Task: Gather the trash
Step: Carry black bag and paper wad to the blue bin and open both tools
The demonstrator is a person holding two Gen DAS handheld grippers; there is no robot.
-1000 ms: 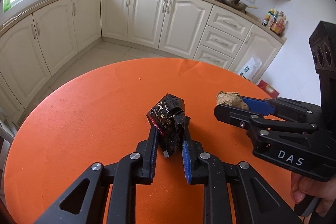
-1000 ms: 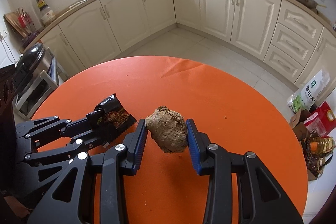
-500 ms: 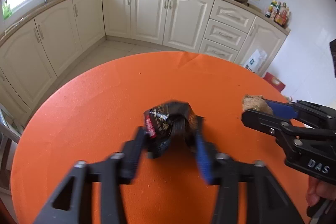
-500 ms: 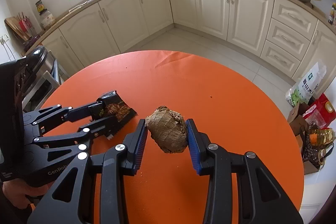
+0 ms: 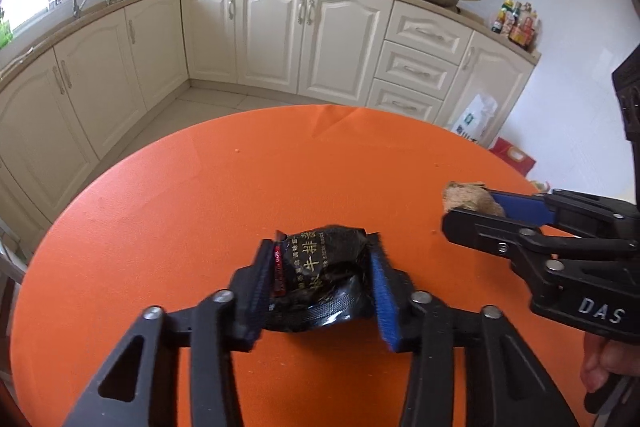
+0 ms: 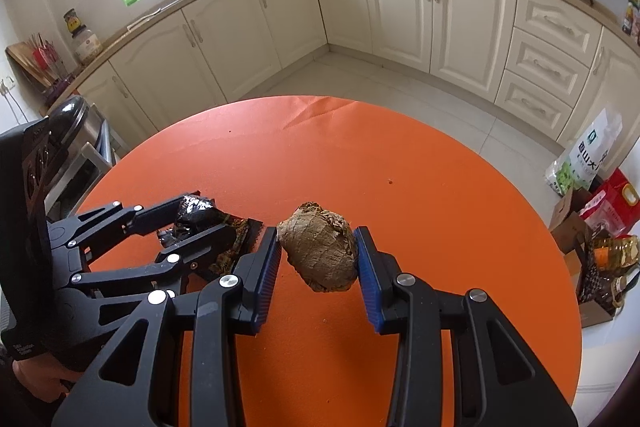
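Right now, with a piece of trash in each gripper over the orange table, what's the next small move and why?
Probably let the left gripper finish closing on the black wrapper that sits between its pads before carrying anything off. The right gripper already clamps the brown paper wad clear of the orange table.

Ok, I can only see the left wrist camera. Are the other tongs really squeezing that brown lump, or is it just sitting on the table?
Observer: The right wrist view shows the brown lump pinched between both blue pads of the right tongs. It looks lifted off the orange table.
Operator: Is there a bin anywhere?
Observer: A shiny metal thing with a dark domed lid stands just past the table's left edge. I cannot tell if it is a bin.
Operator: What's on the floor on the other side?
Observer: An open cardboard box, with yellow oil bottles beside it.
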